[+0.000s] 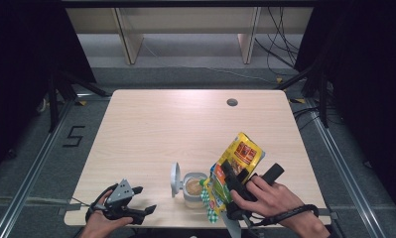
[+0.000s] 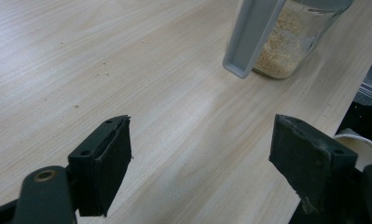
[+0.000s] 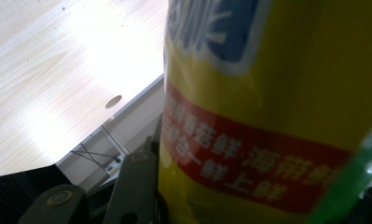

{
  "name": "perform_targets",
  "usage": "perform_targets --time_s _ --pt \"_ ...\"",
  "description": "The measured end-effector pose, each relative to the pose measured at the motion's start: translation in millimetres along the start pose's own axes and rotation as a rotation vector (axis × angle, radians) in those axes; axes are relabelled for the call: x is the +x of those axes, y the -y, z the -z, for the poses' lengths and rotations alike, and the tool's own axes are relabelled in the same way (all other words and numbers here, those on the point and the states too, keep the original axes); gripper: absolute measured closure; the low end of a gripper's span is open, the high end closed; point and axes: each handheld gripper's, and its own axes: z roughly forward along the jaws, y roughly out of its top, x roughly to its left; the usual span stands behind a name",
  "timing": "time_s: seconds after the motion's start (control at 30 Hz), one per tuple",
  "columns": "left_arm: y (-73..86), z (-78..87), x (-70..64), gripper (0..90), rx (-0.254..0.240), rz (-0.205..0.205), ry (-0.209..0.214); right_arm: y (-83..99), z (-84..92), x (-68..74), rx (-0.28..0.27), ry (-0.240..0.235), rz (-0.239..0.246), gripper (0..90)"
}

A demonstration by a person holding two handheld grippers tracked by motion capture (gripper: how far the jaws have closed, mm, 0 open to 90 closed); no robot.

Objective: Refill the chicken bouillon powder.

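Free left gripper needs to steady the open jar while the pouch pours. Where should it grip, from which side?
Grip the jar across its clear body, below the rim, coming in level from its front-left. The flipped-open lid stands on its left and the yellow pouch, held by the right gripper, tilts over its right. The left gripper already sits open nearby.

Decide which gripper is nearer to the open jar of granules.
Right. The right gripper, shut on the yellow packet, sits just beside the jar, packet tilted over it. The left gripper rests open, farther off toward the table's near-left corner.
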Motion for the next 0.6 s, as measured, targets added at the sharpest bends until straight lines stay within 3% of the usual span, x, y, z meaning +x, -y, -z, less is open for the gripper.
perform_targets --time_s 0.13,0.17,0.6 --pt "0.2 -1.0 -1.3 20.0 -0.014 0.018 0.003 0.0 -0.4 0.0 -0.006 0.003 0.002 65.3" --pt "0.0 0.0 0.0 20.0 0.001 -0.001 0.0 0.0 -0.5 0.2 -0.008 0.002 -0.001 65.3" --pt "-0.1 0.0 -0.1 20.0 0.0 -0.002 0.001 0.8 -0.9 0.7 -0.011 -0.001 -0.008 65.3"
